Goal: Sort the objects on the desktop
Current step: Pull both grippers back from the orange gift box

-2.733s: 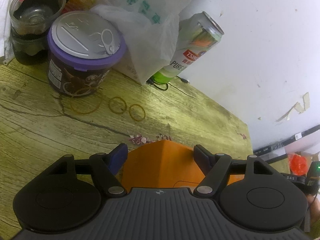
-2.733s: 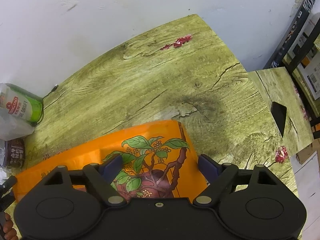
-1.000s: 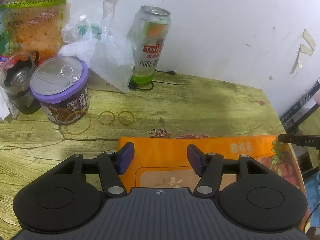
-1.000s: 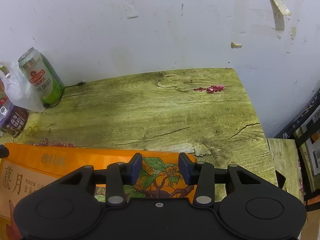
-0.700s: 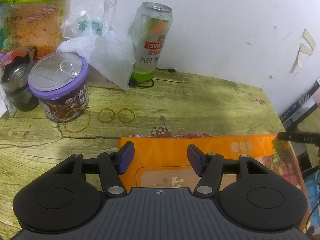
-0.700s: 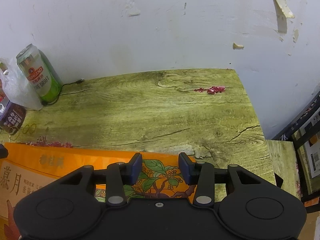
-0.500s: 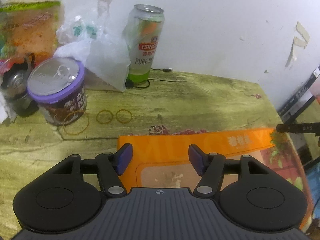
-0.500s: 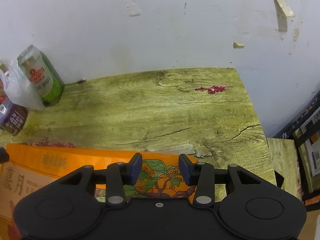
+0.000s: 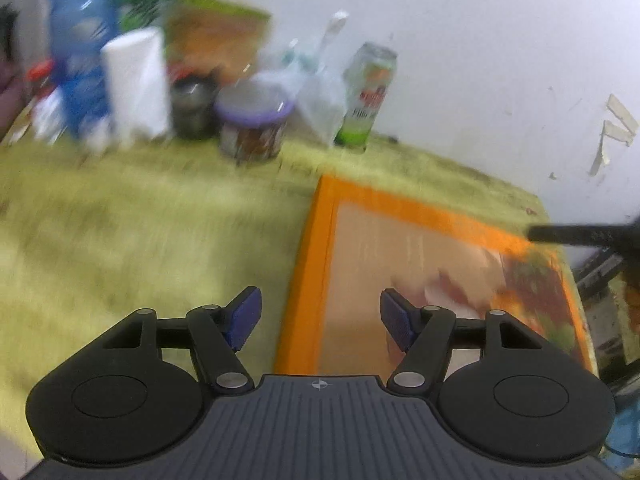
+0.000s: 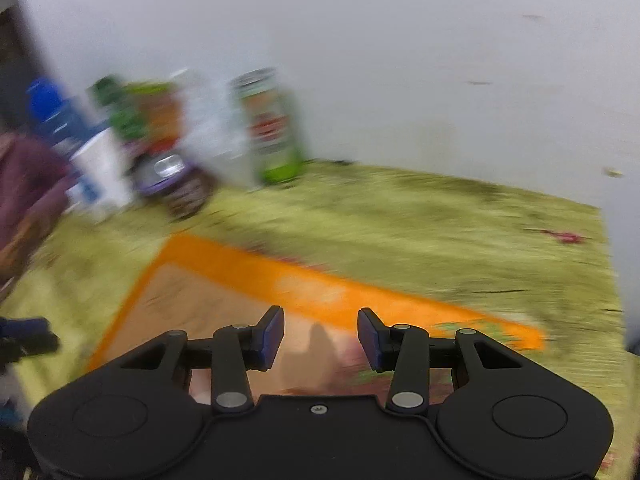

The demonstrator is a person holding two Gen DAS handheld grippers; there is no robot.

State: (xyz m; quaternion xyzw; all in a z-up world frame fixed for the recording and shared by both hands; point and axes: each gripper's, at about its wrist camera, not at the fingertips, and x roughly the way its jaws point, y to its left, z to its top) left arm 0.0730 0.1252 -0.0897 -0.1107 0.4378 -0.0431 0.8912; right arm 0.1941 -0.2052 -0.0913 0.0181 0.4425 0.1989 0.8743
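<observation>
A flat orange box (image 9: 420, 248) with a beige printed face lies on the green wood-grain table (image 9: 140, 220). My left gripper (image 9: 320, 318) hovers above the box's near left edge. Its jaws are opening, with a wide gap and nothing pressed between the blue pads (image 9: 244, 316). My right gripper (image 10: 320, 338) hangs over the same orange box (image 10: 224, 300) near its front. It is open, and no pad touches the box. A black finger of the right gripper pokes in at the right edge of the left wrist view. Both views are motion-blurred.
Clutter lines the back left by the white wall: a green beer can (image 9: 366, 96), a purple-lidded tin (image 9: 252, 124), a plastic bag (image 9: 316, 96), a dark jar (image 9: 192, 108), a white roll (image 9: 136, 84), a blue bottle (image 9: 80, 52) and snack packs (image 9: 216, 40). A maroon sleeve (image 10: 28, 184) shows at left.
Both grippers have drawn back from the box and swung, so more of the box and the back clutter shows. The left jaws have spread wider. The right jaws keep the same gap.
</observation>
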